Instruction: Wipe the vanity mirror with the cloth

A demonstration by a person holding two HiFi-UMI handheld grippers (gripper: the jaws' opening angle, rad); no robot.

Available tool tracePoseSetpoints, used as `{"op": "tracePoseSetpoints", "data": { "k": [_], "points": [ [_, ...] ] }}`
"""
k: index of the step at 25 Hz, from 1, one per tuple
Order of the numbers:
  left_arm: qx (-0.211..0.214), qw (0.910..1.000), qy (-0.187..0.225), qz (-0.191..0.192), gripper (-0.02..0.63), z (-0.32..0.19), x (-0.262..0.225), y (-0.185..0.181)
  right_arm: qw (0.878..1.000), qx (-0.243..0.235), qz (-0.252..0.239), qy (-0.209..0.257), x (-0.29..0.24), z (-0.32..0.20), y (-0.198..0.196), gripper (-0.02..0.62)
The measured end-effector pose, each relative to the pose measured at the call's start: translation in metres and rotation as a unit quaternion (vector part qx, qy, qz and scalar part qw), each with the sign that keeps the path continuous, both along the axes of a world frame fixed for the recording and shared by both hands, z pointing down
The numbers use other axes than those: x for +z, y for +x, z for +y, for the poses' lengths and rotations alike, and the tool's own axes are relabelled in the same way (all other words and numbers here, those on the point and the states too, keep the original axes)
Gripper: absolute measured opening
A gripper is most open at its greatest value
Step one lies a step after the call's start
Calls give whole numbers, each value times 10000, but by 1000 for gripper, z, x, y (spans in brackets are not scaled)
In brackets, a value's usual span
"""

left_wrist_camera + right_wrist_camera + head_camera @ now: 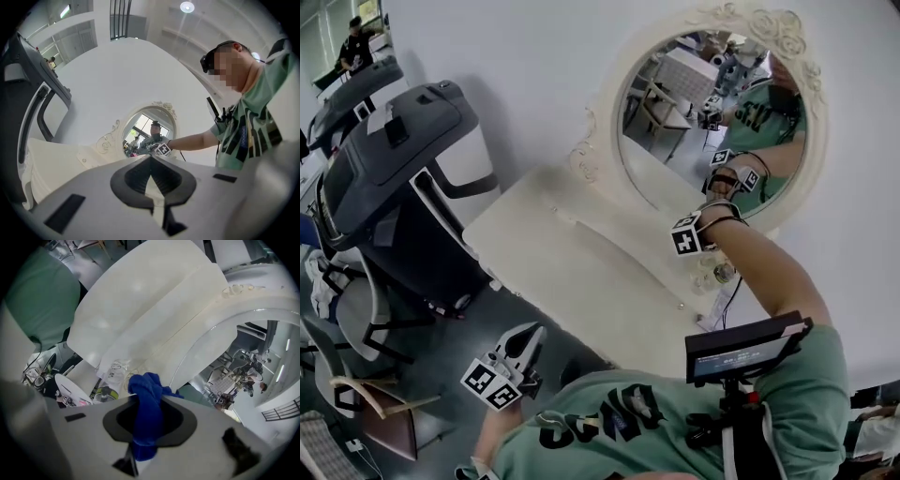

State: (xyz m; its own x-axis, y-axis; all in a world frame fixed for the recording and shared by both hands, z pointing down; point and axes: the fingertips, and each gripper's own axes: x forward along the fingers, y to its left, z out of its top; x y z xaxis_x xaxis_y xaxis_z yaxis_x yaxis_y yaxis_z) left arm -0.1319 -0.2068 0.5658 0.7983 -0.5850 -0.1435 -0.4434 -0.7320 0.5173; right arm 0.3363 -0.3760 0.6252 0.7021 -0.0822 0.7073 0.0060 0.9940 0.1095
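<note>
Pinching the blue cloth [145, 383] between the jaws of the right gripper [149, 401], with a bunched fold standing proud of the tips. Reaching toward the lower edge of the vanity mirror [712, 112], contact with the glass being impossible to confirm. Holding the left gripper [517, 352] low and well apart from the white tabletop [572, 262], jaws together on nothing. Judging the cloth soft, light and limp, likely slipping if nipped by a corner. Gripping deep in a thick fold, leaving a pad of fabric ahead, and pressing gently on fragile glass.
</note>
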Motion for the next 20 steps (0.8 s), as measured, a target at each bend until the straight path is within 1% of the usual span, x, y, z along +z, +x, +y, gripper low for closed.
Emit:
{"op": "tracePoseSetpoints", "data": {
  "k": [1, 2, 3, 4, 5, 6, 8, 11, 13, 14, 15, 16, 18, 20],
  "points": [
    [39, 10000, 56, -16, 6, 5, -5, 3, 9997, -114, -166, 135, -7, 5, -4, 69],
    [77, 9999, 133, -45, 6, 9, -11, 7, 9979, -241, -464, 383, -16, 8, -12, 69],
    [109, 9996, 229, -84, 6, 12, -18, 12, 9930, -349, -863, 731, -30, 9, -23, 69],
    [134, 9993, 336, -126, 6, 14, -25, 18, 9839, -424, -1322, 1126, -47, 11, -36, 70],
    [159, 9988, 444, -164, 6, 15, -33, 25, 9707, -465, -1810, 1513, -66, 16, -49, 71],
    [193, 9981, 547, -189, 6, 17, -40, 34, 9542, -479, -2300, 1852, -84, 25, -60, 71],
    [329, 9967, 707, -204, 6, 23, -55, 59, 9183, -482, -3164, 2329, -113, 56, -74, 71],
    [707, 9936, 864, -165, 6, 40, -79, 112, 8711, -410, -4063, 2728, -134, 118, -73, 71],
    [1011, 9905, 921, -114, 6, 49, -95, 150, 8361, -182, -4635, 2929, -140, 162, -63, 71],
    [1160, 9887, 941, -107, 6, 52, -103, 169, 8142, -6, -4953, 3028, -140, 183, -58, 71],
    [1300, 9867, 966, -122, 6, 54, -108, 187, 7882, 206, -5292, 3134, -140, 204, -52, 71],
    [1424, 9847, 994, -151, 6, 56, -113, 205, 7580, 445, -5642, 3242, -139, 223, -45, 71],
    [1595, 9818, 1006, -205, 6, 61, -117, 239, 6897, 945, -6291, 3459, -139, 259, -29, 71],
    [1687, 9809, 941, -249, 6, 68, -118, 268, 6171, 1431, -6794, 3702, -141, 290, -13, 71]
  ]
}}
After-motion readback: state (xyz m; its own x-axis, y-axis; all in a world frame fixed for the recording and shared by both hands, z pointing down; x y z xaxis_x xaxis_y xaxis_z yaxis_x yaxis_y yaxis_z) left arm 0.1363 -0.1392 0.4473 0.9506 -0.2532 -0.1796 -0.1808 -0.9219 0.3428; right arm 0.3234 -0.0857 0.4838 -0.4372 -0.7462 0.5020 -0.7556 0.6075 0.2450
